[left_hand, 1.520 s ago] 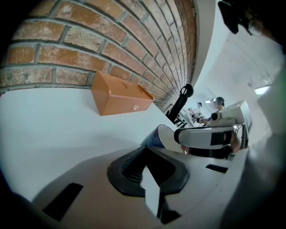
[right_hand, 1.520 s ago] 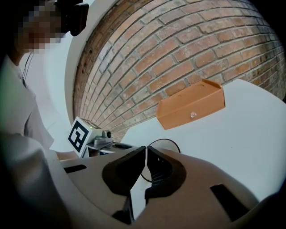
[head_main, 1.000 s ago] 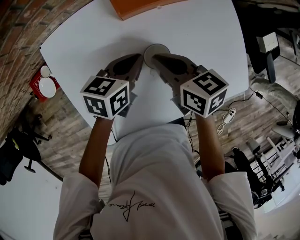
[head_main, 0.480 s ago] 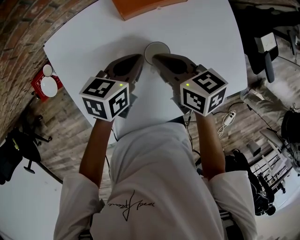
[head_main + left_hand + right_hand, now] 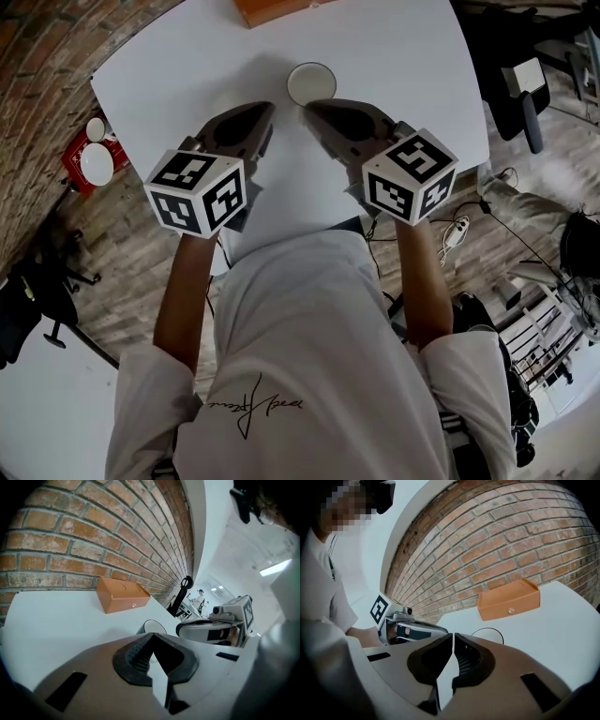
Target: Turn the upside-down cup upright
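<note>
A white cup (image 5: 311, 83) with a dark rim stands on the white table (image 5: 403, 66); its round top faces the head camera, and I cannot tell which end is up. My left gripper (image 5: 265, 111) sits just near-left of it, apart from it, jaws shut on nothing. My right gripper (image 5: 312, 108) points at the cup's near side with a small gap, also shut and empty. In the left gripper view the cup (image 5: 151, 626) peeks over the shut gripper (image 5: 151, 635). In the right gripper view the cup (image 5: 487, 634) lies just right of the shut gripper (image 5: 453, 635).
An orange box (image 5: 267, 9) lies at the table's far edge, behind the cup, against a brick wall (image 5: 93, 541). The table's near edge runs under my forearms. A red stool with white dishes (image 5: 89, 159) stands on the floor at left.
Both grippers have drawn back a little from the cup, the left one also shifting left. The gap between the fingertips and the cup has grown. The cup has stayed in place.
</note>
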`<action>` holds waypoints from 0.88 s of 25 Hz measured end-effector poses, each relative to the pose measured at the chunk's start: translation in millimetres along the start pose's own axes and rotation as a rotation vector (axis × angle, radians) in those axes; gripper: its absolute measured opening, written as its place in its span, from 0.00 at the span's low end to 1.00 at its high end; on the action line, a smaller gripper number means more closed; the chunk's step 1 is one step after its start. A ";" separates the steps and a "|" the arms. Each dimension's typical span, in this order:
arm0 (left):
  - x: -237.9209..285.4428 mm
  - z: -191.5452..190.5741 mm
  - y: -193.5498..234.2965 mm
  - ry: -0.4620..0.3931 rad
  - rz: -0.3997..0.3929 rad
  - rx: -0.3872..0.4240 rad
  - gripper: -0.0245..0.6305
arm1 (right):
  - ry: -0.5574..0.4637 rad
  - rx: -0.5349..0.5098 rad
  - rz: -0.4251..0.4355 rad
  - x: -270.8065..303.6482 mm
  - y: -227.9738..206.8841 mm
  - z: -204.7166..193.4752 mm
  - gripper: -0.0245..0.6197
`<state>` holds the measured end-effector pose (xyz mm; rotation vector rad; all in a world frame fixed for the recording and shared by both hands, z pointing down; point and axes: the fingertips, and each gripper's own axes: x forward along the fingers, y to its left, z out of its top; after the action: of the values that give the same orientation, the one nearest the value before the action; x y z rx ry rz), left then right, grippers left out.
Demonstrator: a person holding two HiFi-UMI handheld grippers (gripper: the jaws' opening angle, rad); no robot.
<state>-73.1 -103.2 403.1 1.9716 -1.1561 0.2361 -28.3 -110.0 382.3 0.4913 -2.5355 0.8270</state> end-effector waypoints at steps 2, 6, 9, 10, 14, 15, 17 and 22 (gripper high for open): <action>-7.4 -1.6 -2.7 -0.008 0.001 -0.006 0.05 | -0.014 -0.011 -0.001 -6.1 5.0 -0.7 0.07; -19.0 -4.5 -14.5 -0.028 -0.008 0.001 0.05 | -0.051 -0.009 0.014 -26.4 13.8 -0.2 0.07; -25.1 -7.3 -29.3 -0.039 -0.044 0.017 0.05 | -0.077 -0.010 0.021 -43.8 17.8 -2.2 0.07; -27.5 -8.3 -33.2 -0.041 -0.054 0.022 0.05 | -0.083 -0.012 0.019 -47.9 18.9 -3.4 0.07; -46.4 -9.0 -48.9 -0.067 -0.085 0.042 0.05 | -0.077 -0.038 -0.007 -59.3 29.3 -9.4 0.07; -53.7 -7.0 -54.8 -0.083 -0.095 0.053 0.05 | -0.078 -0.048 -0.014 -62.9 33.1 -10.3 0.07; -67.0 -2.0 -65.3 -0.113 -0.111 0.082 0.05 | -0.089 -0.067 -0.030 -71.7 40.5 -9.8 0.07; -90.0 2.4 -72.6 -0.161 -0.110 0.104 0.05 | -0.125 -0.091 -0.071 -94.8 57.1 -7.2 0.07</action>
<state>-66.4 -29.5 314.2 2.1715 -1.1519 0.0825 28.2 -43.5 313.8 0.6172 -2.6384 0.6705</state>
